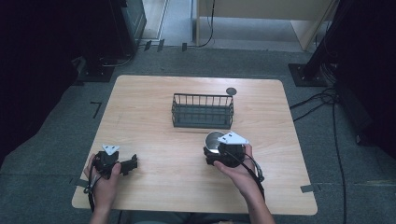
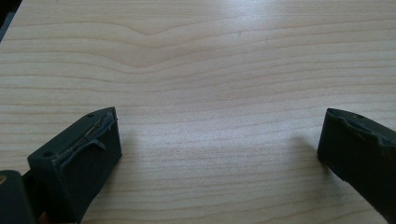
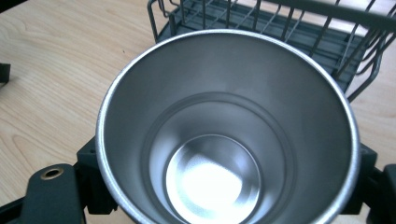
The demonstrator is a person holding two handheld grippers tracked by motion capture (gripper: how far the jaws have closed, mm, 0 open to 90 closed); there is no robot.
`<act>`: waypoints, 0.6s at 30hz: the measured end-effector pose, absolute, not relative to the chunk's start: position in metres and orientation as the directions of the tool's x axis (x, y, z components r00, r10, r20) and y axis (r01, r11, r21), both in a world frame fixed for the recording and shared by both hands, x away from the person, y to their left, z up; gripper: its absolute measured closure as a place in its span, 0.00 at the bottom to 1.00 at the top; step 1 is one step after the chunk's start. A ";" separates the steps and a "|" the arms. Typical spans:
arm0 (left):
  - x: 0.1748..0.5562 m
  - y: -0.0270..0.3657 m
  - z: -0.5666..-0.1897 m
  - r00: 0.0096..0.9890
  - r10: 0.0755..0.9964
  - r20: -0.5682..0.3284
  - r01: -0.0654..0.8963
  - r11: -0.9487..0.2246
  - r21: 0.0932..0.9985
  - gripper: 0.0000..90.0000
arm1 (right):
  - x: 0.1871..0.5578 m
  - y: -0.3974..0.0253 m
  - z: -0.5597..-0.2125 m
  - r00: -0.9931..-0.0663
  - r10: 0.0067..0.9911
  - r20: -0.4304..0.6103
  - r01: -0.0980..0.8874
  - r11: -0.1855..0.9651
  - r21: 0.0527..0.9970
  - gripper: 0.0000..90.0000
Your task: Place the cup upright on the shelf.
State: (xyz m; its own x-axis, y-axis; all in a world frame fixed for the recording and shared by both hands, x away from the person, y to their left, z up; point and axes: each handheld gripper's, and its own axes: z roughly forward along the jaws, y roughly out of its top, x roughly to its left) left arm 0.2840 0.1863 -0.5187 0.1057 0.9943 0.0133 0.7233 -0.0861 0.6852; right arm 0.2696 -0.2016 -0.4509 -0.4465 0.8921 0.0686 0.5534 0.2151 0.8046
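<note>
- The right gripper [image 1: 215, 150] has its jaws clamped on either side of a steel cup [image 3: 228, 135], which sits upright between them, mouth up and nothing inside it.
- From the high view, the cup [image 1: 214, 141] is at the near-right part of the wooden table [image 1: 140, 121], just in front of the wire basket [image 1: 202, 111]; I can't tell whether its base is on the wood or slightly lifted.
- The basket stands near the middle of the table and looks empty, its dark floor bare as far as the bars let me see.
- In the right gripper view the basket [image 3: 289, 28] lies straight beyond the cup's rim, so the cup seems headed there.
- The left gripper [image 1: 133, 163] rests near the left front edge of the table, well apart from the cup and basket, its jaws spread wide with nothing but bare wood between them.
- A small dark round disc [image 1: 231, 91] lies on the table beyond the basket's far right corner; what it is, I can't say.
- My reading: the grasp is done; the carry over the basket's wall, the lowering and the release are left.
</note>
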 end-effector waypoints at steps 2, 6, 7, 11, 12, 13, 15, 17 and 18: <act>0.284 0.186 -0.519 0.106 0.994 0.013 0.723 -0.086 0.685 0.00 | 0.271 -0.201 -0.449 -0.447 0.892 0.066 0.550 0.215 0.807 0.20; 0.284 0.186 -0.519 0.105 0.994 0.013 0.724 -0.086 0.685 0.00 | 0.277 -0.200 -0.441 -0.446 0.893 0.064 0.535 0.209 0.819 0.20; 0.284 0.186 -0.519 0.106 0.994 0.013 0.723 -0.086 0.685 0.00 | 0.278 -0.200 -0.439 -0.445 0.893 0.062 0.531 0.208 0.821 0.20; 0.284 0.186 -0.519 0.106 0.994 0.013 0.724 -0.086 0.685 0.00 | 0.283 -0.199 -0.434 -0.446 0.893 0.059 0.520 0.205 0.829 0.20; 0.284 0.186 -0.519 0.106 0.994 0.013 0.724 -0.086 0.685 0.00 | 0.283 -0.199 -0.434 -0.446 0.893 0.059 0.520 0.205 0.829 0.20; 0.284 0.186 -0.519 0.106 0.994 0.013 0.724 -0.086 0.685 0.00 | 0.284 -0.199 -0.432 -0.445 0.894 0.061 0.519 0.202 0.830 0.20; 0.284 0.186 -0.519 0.106 0.994 0.013 0.724 -0.086 0.685 0.00 | 0.287 -0.198 -0.428 -0.443 0.895 0.061 0.512 0.197 0.836 0.20; 0.284 0.186 -0.519 0.106 0.994 0.013 0.723 -0.086 0.685 0.00 | 0.290 -0.197 -0.425 -0.441 0.895 0.060 0.508 0.194 0.839 0.20; 0.284 0.186 -0.519 0.105 0.994 0.013 0.723 -0.086 0.685 0.00 | 0.291 -0.197 -0.424 -0.441 0.895 0.059 0.505 0.193 0.841 0.20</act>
State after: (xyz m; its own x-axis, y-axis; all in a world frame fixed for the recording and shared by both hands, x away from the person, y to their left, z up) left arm 0.2840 0.1863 -0.5187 0.1055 0.9943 0.0130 0.7231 -0.0857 0.6854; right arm 0.2906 -0.1968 -0.4244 -0.4414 0.8953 0.0594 0.5049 0.1931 0.8413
